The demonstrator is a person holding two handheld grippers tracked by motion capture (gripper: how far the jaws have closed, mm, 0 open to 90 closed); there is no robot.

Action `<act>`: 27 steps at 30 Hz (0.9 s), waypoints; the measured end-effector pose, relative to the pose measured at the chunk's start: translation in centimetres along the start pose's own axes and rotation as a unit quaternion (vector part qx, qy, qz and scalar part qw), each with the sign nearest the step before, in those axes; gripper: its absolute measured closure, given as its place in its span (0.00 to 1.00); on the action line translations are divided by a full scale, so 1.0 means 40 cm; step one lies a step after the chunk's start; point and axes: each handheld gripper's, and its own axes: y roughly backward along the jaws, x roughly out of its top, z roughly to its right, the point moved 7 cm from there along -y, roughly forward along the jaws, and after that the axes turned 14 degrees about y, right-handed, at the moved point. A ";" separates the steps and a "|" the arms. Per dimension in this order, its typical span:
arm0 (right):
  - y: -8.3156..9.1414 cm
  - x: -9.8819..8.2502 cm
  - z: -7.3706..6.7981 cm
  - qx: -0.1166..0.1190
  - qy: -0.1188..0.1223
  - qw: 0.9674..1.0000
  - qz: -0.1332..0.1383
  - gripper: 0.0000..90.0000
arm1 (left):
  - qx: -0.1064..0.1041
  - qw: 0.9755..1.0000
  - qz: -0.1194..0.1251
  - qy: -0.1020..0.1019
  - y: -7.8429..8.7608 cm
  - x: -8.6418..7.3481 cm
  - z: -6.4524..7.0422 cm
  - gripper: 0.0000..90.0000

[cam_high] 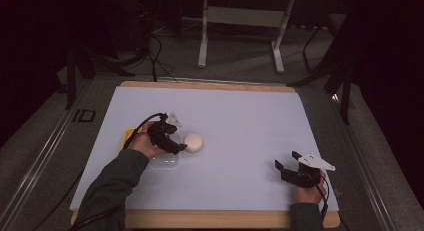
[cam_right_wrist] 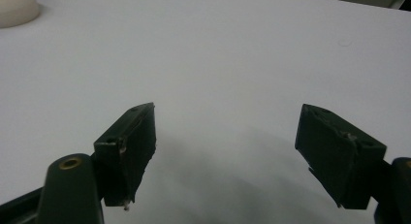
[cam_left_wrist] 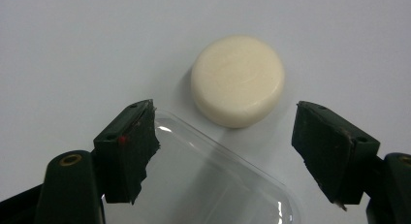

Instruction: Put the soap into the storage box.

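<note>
The table (cam_high: 210,218) has a wooden top, its bare edge showing along the near and far sides, and a large white sheet (cam_high: 240,121) covers nearly all of it. On the sheet, left of the middle, lies a round cream-coloured bar of soap (cam_high: 194,142), flat on its face. Just beside it, nearer the person, rests a clear plastic lid (cam_high: 165,163) with rounded corners; the two look close but apart. A yellow thing (cam_high: 128,137), perhaps a sponge, lies at the left, partly hidden.
</note>
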 end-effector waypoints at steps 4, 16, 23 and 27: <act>0.000 0.000 0.000 0.000 0.000 1.000 0.000 0.24 | 0.004 1.000 -0.004 -0.006 -0.005 0.006 0.002 0.27; 0.000 0.000 -0.001 0.001 0.001 1.000 0.000 0.24 | 0.015 1.000 -0.021 -0.017 -0.027 0.012 0.005 0.24; 0.000 0.000 -0.001 0.001 0.002 1.000 -0.001 0.24 | 0.023 0.999 -0.032 -0.025 -0.042 0.016 0.008 0.22; 0.000 0.000 -0.001 0.002 0.002 1.000 -0.001 0.24 | 0.022 0.999 -0.039 -0.028 -0.052 0.019 0.013 0.22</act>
